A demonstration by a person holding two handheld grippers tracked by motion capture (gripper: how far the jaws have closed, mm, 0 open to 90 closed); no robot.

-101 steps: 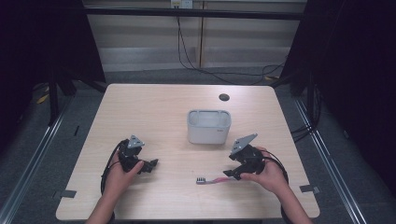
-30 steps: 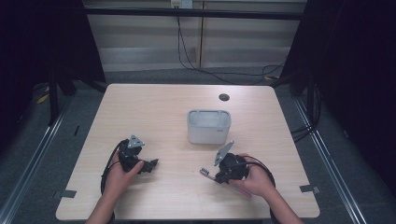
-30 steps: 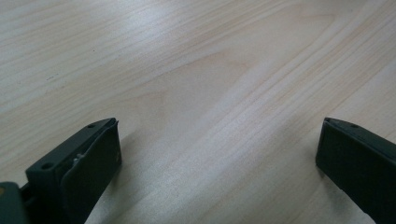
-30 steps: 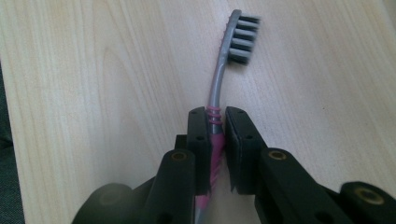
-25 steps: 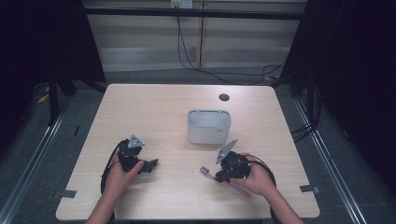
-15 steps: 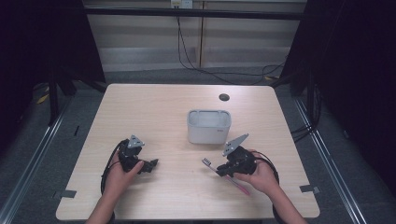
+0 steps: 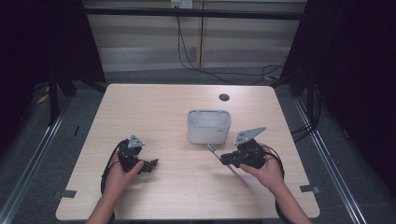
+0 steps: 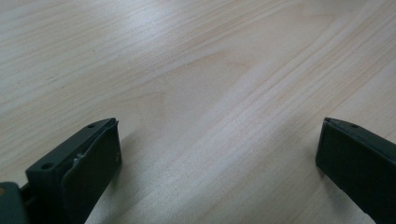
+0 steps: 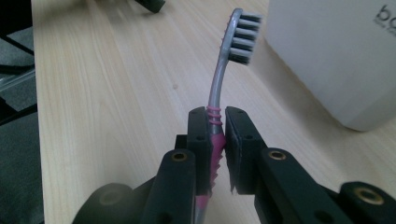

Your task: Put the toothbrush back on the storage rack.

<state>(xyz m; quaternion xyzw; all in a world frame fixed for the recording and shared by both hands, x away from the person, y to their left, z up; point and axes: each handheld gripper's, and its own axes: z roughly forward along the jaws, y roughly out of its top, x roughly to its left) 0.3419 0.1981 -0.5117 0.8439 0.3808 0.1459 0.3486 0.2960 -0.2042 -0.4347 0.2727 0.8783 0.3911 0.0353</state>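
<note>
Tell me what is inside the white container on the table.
The high view looks into the white container from above: pale inner walls and no object visible. Its near wall hides the lower front. The toothbrush is outside, clamped in the right gripper.

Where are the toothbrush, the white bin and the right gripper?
toothbrush (image 9: 241, 38): right gripper view, on the bristle head.
white bin (image 7: 208, 132): high view, on its front wall.
right gripper (image 9: 217, 122): right gripper view, between its tips, clamped on the pink handle.

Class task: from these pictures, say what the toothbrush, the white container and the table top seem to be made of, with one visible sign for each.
Toothbrush: likely plastic, with a smooth grey neck, pink ribbed grip that may be rubbery, and stiff dark bristles.
White container: probably matte plastic, with even colour, rounded corners and moulded rim.
Table top: pale wood or wood-look laminate, with printed-looking grain lines and a soft sheen; which one is unclear.
</note>
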